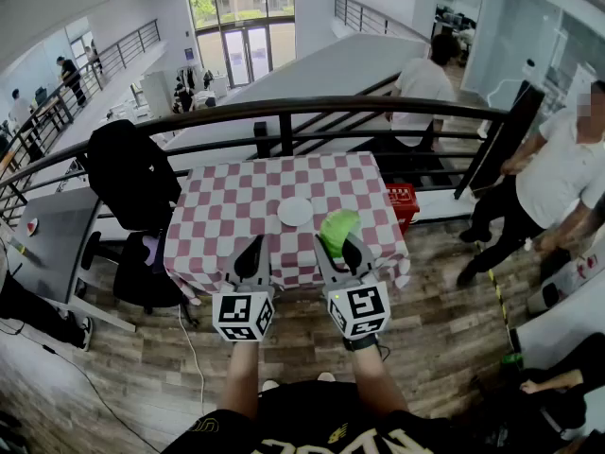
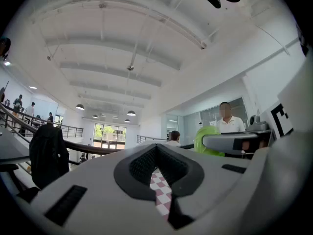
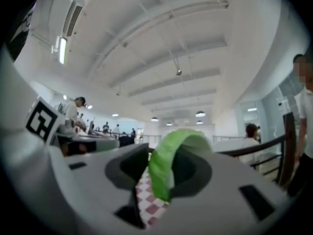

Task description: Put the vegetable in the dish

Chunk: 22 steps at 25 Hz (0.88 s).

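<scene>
In the head view, the left hand-held gripper (image 1: 251, 250) hangs clenched and empty over the counter's (image 1: 227, 206) near edge. The right hand-held gripper (image 1: 337, 244) grasps the vegetable (image 1: 338, 223), lifted just right of the dish (image 1: 295, 212). The left gripper view shows its jaws together. In the right gripper view, the vegetable arches between the jaws.

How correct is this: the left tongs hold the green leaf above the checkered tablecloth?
It is wrong in one point. The right tongs hold the green leaf above the checkered tablecloth, as the right gripper view shows. The left tongs are shut on nothing.
</scene>
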Each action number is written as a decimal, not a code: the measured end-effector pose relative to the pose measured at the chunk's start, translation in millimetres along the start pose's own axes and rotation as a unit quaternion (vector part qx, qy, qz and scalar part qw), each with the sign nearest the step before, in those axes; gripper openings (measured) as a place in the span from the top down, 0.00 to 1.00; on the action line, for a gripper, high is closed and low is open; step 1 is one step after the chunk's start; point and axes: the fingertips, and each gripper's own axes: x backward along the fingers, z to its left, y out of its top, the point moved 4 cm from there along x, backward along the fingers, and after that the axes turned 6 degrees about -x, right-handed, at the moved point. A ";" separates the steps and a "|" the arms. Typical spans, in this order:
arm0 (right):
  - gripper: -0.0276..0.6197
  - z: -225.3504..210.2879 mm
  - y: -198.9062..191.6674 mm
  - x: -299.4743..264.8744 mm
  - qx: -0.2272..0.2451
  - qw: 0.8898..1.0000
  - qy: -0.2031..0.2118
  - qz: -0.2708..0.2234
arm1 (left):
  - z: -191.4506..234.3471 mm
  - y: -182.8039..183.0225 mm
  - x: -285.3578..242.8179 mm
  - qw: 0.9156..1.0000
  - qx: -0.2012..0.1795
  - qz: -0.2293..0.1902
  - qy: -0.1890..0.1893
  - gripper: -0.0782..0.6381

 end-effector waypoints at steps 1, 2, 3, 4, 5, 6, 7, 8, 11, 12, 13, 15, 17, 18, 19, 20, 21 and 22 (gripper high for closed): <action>0.75 -5.5 -0.6 3.5 -0.001 1.000 0.001 0.000 | -6.1 -2.1 -2.3 1.000 0.001 0.001 0.000 0.86; 0.75 -11.0 -1.5 6.9 -0.001 1.000 0.002 0.000 | -12.5 -4.5 -4.6 1.000 0.002 0.002 0.000 0.86; 0.75 -16.5 -3.2 10.1 -0.003 1.000 0.002 0.001 | -19.2 -7.4 -6.7 1.000 0.001 0.004 -0.002 0.86; 0.75 -22.1 -5.8 12.9 -0.006 1.000 0.003 0.002 | -26.2 -11.1 -8.7 1.000 0.000 0.008 -0.005 0.86; 0.75 -27.9 -9.5 14.9 -0.010 1.000 0.004 0.005 | -33.3 -15.7 -10.5 1.000 -0.002 0.014 -0.008 0.86; 0.75 -33.8 -13.9 16.0 -0.015 1.000 0.004 0.010 | -39.7 -20.5 -12.1 1.000 -0.003 0.021 -0.011 0.86; 0.75 -39.2 -18.7 16.3 -0.020 1.000 0.006 0.017 | -45.1 -25.0 -13.5 1.000 -0.003 0.027 -0.013 0.86; 0.75 -43.6 -23.4 15.7 -0.024 0.999 0.009 0.025 | -48.7 -28.7 -15.0 0.999 -0.001 0.032 -0.014 0.86; 0.75 -51.8 -34.5 11.1 -0.037 0.998 0.019 0.040 | -51.0 -35.7 -23.0 0.999 0.003 0.043 -0.013 0.86; 0.75 -54.1 -37.5 8.8 -0.040 0.998 0.022 0.043 | -50.6 -37.8 -26.8 0.999 0.005 0.045 -0.012 0.86; 0.75 -56.8 -40.6 5.9 -0.041 0.998 0.024 0.047 | -50.0 -40.6 -31.1 0.999 0.009 0.046 -0.011 0.86; 0.75 -63.3 -47.3 -3.0 -0.042 0.997 0.026 0.055 | -47.1 -48.9 -42.1 0.999 0.017 0.048 -0.008 0.86; 0.75 -70.8 -54.7 -16.3 -0.043 0.997 0.028 0.062 | -40.6 -60.0 -57.8 0.998 0.024 0.053 -0.007 0.86; 0.75 -74.7 -57.9 -24.1 -0.043 0.997 0.030 0.065 | -36.3 -65.2 -67.4 0.998 0.025 0.056 -0.007 0.86; 0.75 -78.7 -60.1 -32.3 -0.040 0.996 0.034 0.066 | -32.2 -69.4 -77.7 0.998 0.022 0.058 -0.006 0.86; 0.75 -82.8 -61.4 -40.6 -0.037 0.996 0.038 0.066 | -28.7 -72.3 -88.4 0.998 0.013 0.060 -0.006 0.86; 0.75 -87.1 -62.2 -49.4 -0.033 0.997 0.040 0.065 | -25.9 -73.9 -99.3 0.998 0.000 0.060 -0.008 0.86; 0.75 -91.6 -62.8 -59.1 -0.031 0.997 0.039 0.065 | -22.9 -74.7 -110.4 0.998 -0.011 0.058 -0.011 0.86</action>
